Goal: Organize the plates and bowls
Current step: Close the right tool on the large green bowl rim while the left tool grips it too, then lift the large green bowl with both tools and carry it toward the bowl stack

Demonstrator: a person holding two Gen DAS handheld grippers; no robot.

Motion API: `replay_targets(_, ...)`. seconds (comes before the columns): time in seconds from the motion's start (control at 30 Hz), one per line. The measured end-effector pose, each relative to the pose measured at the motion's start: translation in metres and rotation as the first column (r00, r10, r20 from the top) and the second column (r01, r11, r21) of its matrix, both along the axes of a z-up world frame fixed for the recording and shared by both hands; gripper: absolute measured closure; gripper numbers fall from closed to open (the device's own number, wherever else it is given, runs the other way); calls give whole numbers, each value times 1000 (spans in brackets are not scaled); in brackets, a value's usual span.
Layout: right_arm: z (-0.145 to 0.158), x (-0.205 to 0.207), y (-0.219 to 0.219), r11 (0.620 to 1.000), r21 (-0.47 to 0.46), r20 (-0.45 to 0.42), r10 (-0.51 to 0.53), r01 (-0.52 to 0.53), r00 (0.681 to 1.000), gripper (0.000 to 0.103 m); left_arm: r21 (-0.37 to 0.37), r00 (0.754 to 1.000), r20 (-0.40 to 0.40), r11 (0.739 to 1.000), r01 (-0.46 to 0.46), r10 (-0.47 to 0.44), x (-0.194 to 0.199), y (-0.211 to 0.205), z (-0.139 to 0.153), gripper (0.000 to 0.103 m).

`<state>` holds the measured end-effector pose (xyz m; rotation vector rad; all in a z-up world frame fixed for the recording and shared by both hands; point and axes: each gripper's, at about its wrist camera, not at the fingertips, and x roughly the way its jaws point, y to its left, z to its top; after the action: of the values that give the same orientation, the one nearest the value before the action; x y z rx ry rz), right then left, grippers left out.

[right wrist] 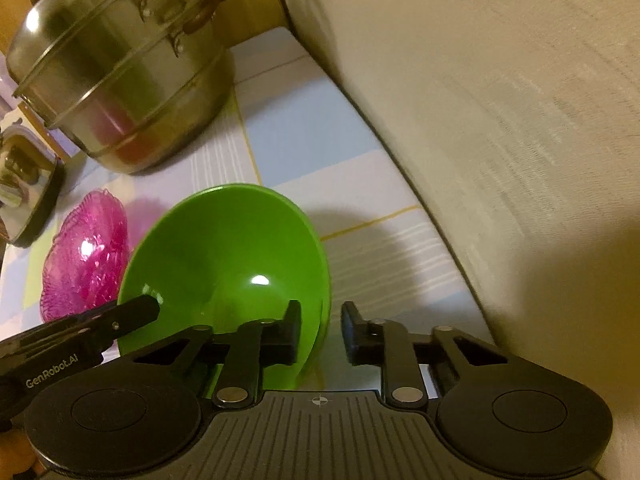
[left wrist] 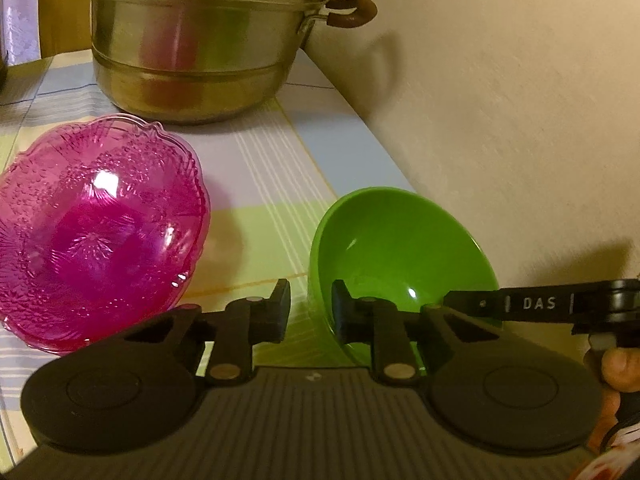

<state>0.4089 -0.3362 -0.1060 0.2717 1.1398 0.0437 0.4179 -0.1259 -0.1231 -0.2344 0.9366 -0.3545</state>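
Note:
A green bowl (left wrist: 400, 256) stands on the checked tablecloth (left wrist: 256, 168) near the wall. My left gripper (left wrist: 311, 312) straddles its left rim, one finger outside and one inside, with gaps at both pads. My right gripper (right wrist: 320, 332) straddles the opposite rim of the same bowl (right wrist: 228, 264), also slightly open. The right gripper's finger (left wrist: 520, 304) shows at the bowl's right in the left wrist view. A pink clear plastic bowl (left wrist: 96, 232) sits to the left; it also shows in the right wrist view (right wrist: 88, 260).
A tall stacked steel steamer pot (left wrist: 196, 40) with brown handles stands at the back. The cream wall (left wrist: 500, 120) runs along the table's right edge. A metal kettle-like item (right wrist: 24, 184) sits at far left in the right wrist view.

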Motion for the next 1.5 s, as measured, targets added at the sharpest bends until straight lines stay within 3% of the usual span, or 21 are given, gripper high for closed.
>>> replay_targets(0.07,-2,1,2,1000,-5,-10,9,-9,1000,92,-2,1000,-1,1000,11,-11,0,-2,2,92)
replay_targets(0.37,14,-3,10,999,-41,16,13,-13,1000,93,26,1000,9,1000,11,-12,-7,-3,22,92)
replay_targets(0.53,45,-11,16,999,-41,55,21,-19,998,93,37,999,44,999,17,-18,-14,2,62,92)
replay_targets(0.73,104,-34,21,999,-32,114,18,-14,993,93,25,995,96,1000,19,-21,-41,8,119,92)
replay_targets(0.9,153,-72,28,999,-47,165,15,-7,986,93,0,992,127,1000,23,-23,-76,9,157,92)
replay_targets(1.13,193,-149,36,998,-67,212,8,6,977,93,-15,986,159,999,43,-40,-144,7,185,92)
replay_targets(1.3,200,-205,34,999,-51,229,-7,19,973,93,-42,986,163,998,49,-41,-197,11,183,92)
replay_targets(1.5,181,-268,26,999,8,208,-43,42,977,93,-23,983,170,997,67,-63,-253,14,169,92)
